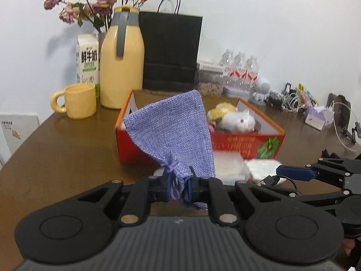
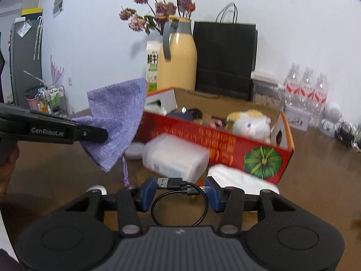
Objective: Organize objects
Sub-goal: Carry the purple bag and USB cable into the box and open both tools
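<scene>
My left gripper (image 1: 180,187) is shut on the drawstring neck of a purple burlap pouch (image 1: 171,131), which stands up above the fingers. From the right wrist view the same pouch (image 2: 117,117) hangs off the table in the left gripper (image 2: 90,133). My right gripper (image 2: 181,192) is shut on a coiled black USB cable (image 2: 178,184), plug against the left pad, loop hanging below. Behind stands a red box with a pumpkin print (image 2: 225,140) holding a plush cat (image 2: 250,122). The right gripper (image 1: 277,180) also shows at the right of the left wrist view.
A translucent plastic box (image 2: 176,158) and a white fluffy cloth (image 2: 237,176) lie in front of the red box. Behind are a yellow jug (image 1: 121,63), yellow mug (image 1: 79,101), black paper bag (image 1: 171,52) and water bottles (image 1: 241,70). Cables clutter the far right.
</scene>
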`<action>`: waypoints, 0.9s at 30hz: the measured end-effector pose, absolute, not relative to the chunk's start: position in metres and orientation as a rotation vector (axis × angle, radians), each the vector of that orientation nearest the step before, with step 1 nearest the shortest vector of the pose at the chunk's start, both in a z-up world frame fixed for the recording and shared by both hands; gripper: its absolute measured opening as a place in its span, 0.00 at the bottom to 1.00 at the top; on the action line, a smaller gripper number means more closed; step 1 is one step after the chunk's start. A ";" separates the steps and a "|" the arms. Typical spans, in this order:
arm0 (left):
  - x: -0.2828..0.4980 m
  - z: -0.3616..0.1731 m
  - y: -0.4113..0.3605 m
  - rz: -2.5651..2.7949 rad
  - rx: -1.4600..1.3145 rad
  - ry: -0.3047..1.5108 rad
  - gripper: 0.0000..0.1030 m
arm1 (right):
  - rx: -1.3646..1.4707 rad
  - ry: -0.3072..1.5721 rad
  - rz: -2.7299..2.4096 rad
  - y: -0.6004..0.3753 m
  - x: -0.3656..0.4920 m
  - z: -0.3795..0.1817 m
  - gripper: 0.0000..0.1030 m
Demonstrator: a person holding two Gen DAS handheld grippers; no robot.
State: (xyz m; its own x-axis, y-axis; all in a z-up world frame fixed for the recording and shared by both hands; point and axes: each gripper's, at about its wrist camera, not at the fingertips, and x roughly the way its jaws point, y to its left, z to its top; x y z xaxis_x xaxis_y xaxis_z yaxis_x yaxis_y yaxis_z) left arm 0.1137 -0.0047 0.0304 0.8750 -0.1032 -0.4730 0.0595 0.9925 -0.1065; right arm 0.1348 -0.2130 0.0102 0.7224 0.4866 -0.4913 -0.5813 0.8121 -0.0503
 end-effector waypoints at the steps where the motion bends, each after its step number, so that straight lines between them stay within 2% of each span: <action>1: 0.117 0.034 -0.005 -0.088 -0.088 0.490 0.13 | -0.207 0.471 0.594 -0.212 0.137 0.014 0.45; 14: 0.198 0.062 -0.001 -0.116 -0.101 0.463 0.13 | -0.178 0.379 0.555 -0.185 0.205 0.052 0.45; 27: 0.274 0.047 0.002 -0.144 -0.064 0.515 0.13 | -0.199 0.411 0.533 -0.164 0.282 0.043 0.45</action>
